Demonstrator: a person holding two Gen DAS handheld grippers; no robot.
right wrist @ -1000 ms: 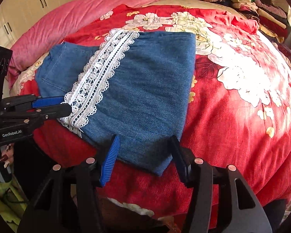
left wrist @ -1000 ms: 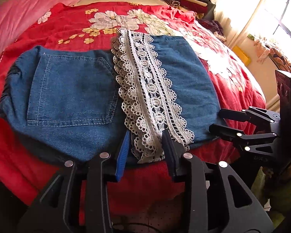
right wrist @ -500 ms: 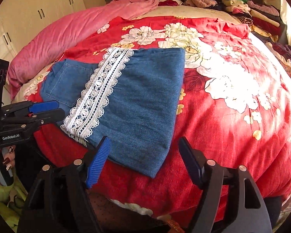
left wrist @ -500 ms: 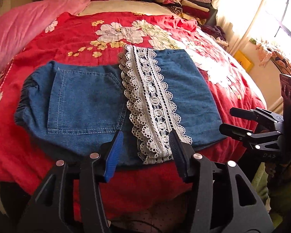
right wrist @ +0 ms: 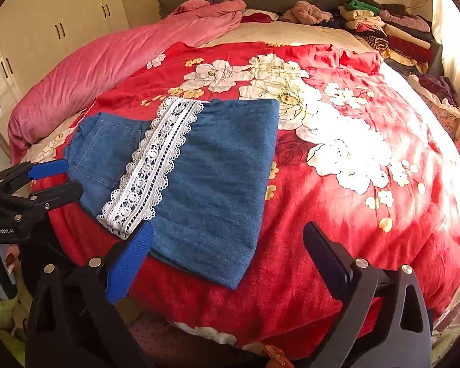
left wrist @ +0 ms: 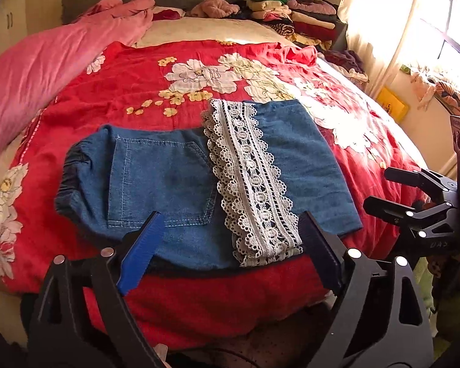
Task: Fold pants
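Observation:
The blue denim pants (left wrist: 168,178) lie folded flat on the red flowered bedspread (left wrist: 132,92), with a white lace trim (left wrist: 254,184) running down over the back pocket side. My left gripper (left wrist: 230,214) hovers over the near hem, its jaws opening wide, and neither pad touches the cloth. In the right wrist view the pants (right wrist: 217,178) show their plain folded half. There my right gripper (right wrist: 229,224) hangs above the near corner, its jaws also opening, with nothing gripped. Each gripper shows in the other's view: right gripper (left wrist: 383,188), left gripper (right wrist: 72,175).
A pink quilt (left wrist: 46,70) is bunched along the bed's left side. Stacked folded clothes (left wrist: 291,15) sit at the head on the right. A wardrobe (right wrist: 46,30) stands on the left, and a bright curtained window (left wrist: 414,15) on the right. The bed's front edge is just below the grippers.
Both grippers have spread from a narrow gap at the pants' near hem to wide apart, and both have lifted and drawn back. The pants lie still on the bed.

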